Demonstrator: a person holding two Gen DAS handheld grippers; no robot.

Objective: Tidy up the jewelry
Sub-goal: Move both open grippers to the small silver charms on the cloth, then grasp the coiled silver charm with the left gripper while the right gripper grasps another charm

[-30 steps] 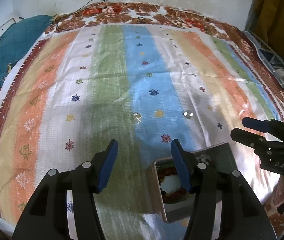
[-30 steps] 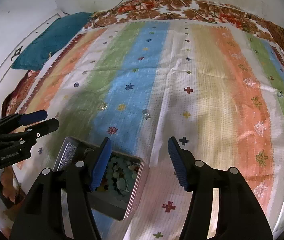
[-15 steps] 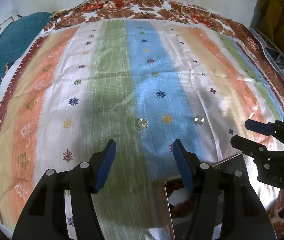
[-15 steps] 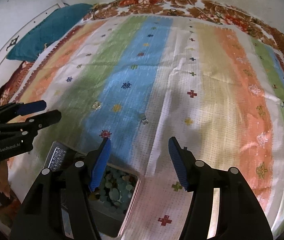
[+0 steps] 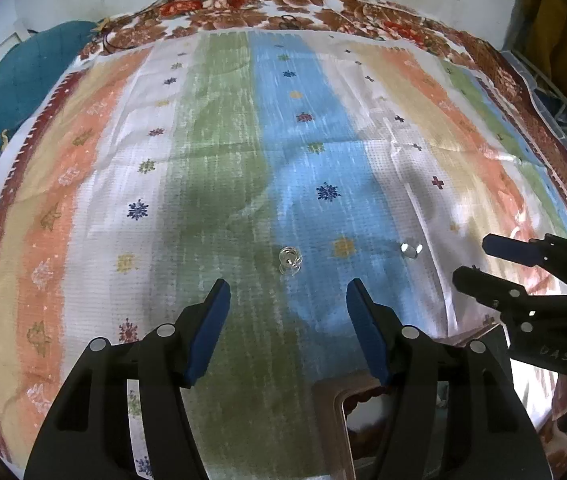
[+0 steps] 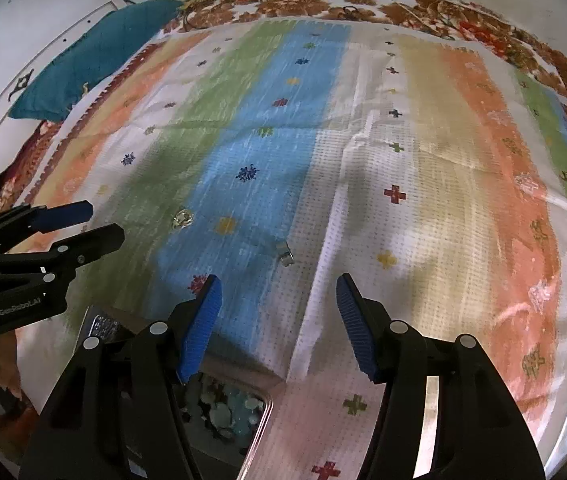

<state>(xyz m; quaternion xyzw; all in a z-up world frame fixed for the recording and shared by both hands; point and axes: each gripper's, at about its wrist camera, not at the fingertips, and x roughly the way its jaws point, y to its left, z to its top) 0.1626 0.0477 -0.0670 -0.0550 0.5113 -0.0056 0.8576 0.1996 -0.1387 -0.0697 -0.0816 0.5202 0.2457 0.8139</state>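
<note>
Jewelry pieces lie loose on a striped woven bedspread (image 5: 219,168) in green, blue, white, cream and orange bands with small embroidered stars and crosses. One is a small clear, glassy ring-like piece (image 5: 290,259) where the green and blue bands meet. The other is a small silver metal piece (image 5: 410,249), perhaps a ring or clasp, at the edge of the blue band beside the white one. The two lie near each other but apart.

The left gripper (image 5: 287,320), black with blue pads, hangs just short of the clear piece, its fingers spread wide and empty. The right gripper (image 6: 278,314), also black with blue pads, points at the silver piece (image 6: 286,255), fingers likewise wide apart and holding nothing. Each gripper shows at the edge of the other's view.

Close under both grippers sits an open rectangular metal tin (image 6: 264,420) holding pale green and white beads or stones; from the left view only its rim (image 5: 333,408) shows.

The step in hand appears to be the approach to pick up loose pieces for the tin. Next, each gripper likely must go down until its fingertips straddle its piece, then close gently. Both pieces are tiny and flat on soft cloth, so the pads may pinch fabric or let the piece slip.
</note>
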